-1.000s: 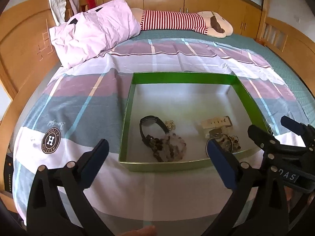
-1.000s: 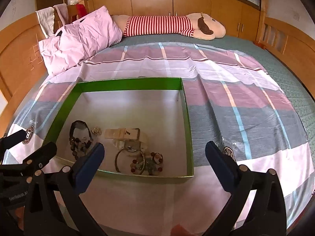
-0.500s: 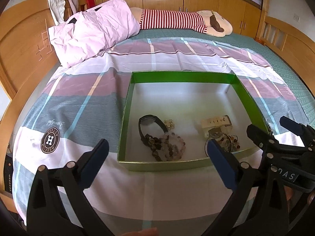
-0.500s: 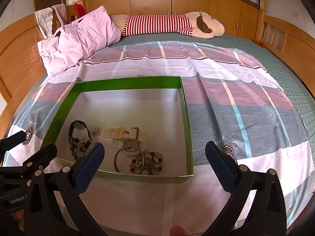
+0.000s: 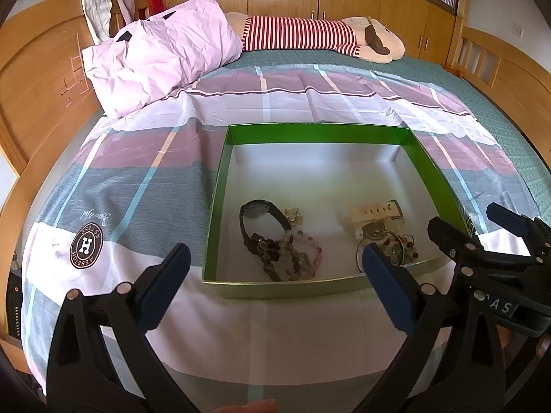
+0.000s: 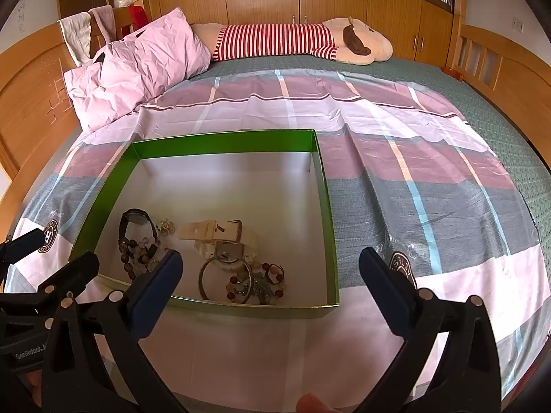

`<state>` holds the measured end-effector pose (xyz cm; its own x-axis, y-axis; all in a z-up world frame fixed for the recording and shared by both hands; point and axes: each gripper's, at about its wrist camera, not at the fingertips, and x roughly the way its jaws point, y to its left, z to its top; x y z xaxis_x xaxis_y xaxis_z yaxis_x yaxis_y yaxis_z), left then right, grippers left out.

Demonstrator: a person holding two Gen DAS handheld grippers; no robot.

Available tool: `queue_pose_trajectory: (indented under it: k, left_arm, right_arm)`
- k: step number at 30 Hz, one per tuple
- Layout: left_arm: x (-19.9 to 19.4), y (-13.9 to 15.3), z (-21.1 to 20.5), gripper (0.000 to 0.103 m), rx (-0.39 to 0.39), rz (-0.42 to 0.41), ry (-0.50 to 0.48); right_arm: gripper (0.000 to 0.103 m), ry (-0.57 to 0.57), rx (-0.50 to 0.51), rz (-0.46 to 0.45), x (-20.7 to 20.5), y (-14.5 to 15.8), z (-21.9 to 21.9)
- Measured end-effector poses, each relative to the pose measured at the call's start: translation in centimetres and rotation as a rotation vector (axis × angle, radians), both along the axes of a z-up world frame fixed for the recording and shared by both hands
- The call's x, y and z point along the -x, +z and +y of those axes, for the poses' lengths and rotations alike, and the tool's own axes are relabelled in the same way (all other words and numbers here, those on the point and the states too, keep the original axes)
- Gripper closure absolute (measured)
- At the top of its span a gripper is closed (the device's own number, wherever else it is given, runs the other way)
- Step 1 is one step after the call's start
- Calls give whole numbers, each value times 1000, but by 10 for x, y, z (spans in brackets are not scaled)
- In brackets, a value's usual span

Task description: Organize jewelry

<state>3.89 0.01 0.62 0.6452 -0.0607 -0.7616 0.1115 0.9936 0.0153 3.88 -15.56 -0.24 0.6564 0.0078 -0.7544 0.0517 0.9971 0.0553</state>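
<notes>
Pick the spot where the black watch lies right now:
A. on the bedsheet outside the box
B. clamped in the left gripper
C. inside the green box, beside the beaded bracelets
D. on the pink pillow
C: the black watch sits on the floor of the green box, touching the beaded bracelets; no gripper holds it.

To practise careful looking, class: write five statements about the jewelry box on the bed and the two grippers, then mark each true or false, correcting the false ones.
1. The green box sits on the bedspread. True.
2. The black watch lies outside the box. False: it lies inside, near the box's left side.
3. The left gripper is shut on a bracelet. False: it is open and holds nothing.
4. The right gripper is open. True.
5. The far half of the box is full of jewelry. False: the beaded bracelet and the rest lie near the front wall.
</notes>
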Motion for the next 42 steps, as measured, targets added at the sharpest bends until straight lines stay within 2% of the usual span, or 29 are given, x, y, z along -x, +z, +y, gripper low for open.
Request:
queue_pose_trajectory:
  k: [42]
  left_arm:
    - [0,-1,-1,2,-2,6,-9]
  right_arm:
    - [1,-7,-2,7,-1,-2,0]
